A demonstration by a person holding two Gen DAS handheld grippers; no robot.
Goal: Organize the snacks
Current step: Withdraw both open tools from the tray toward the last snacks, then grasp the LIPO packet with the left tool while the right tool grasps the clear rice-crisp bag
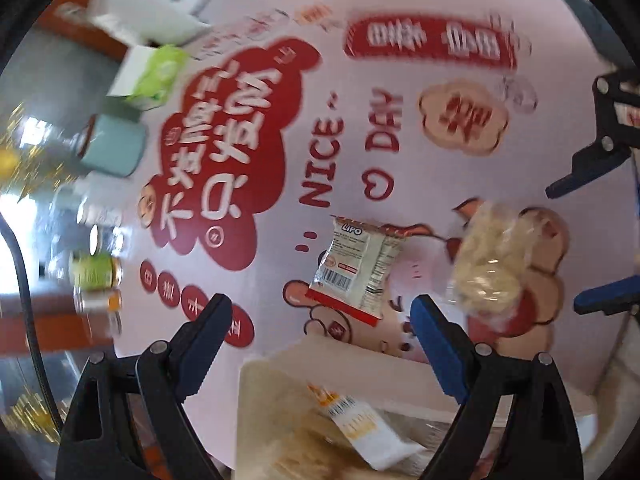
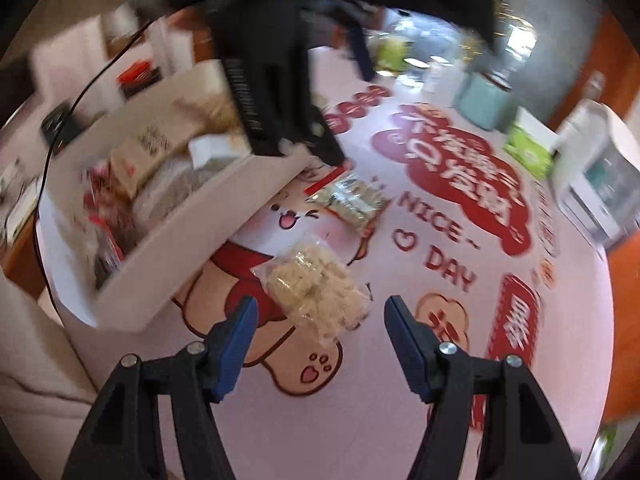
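right gripper hangs low over the desk, jaws spread wide, nothing between them. clear bag of pale crackers lies just ahead of the jaws, roughly centred in the gap, its long axis running diagonally away and to the left, toward the white box. the bag rests flat on the printed desk cover, near the box wall but apart from it. this hand is clearly the nearer one to it.

left gripper also released and empty, hovering above the box edge. lipo packet lies on the desk just beyond its jaws, barcode side up, red trim at both ends, tilted.

the cracker bag looks soft, crinkly, lumpy, and its film is likely slippery. judgement: the coming move is a straight advance and a closing across the bag's narrow width, then a carry left into the box, which already holds several packets.
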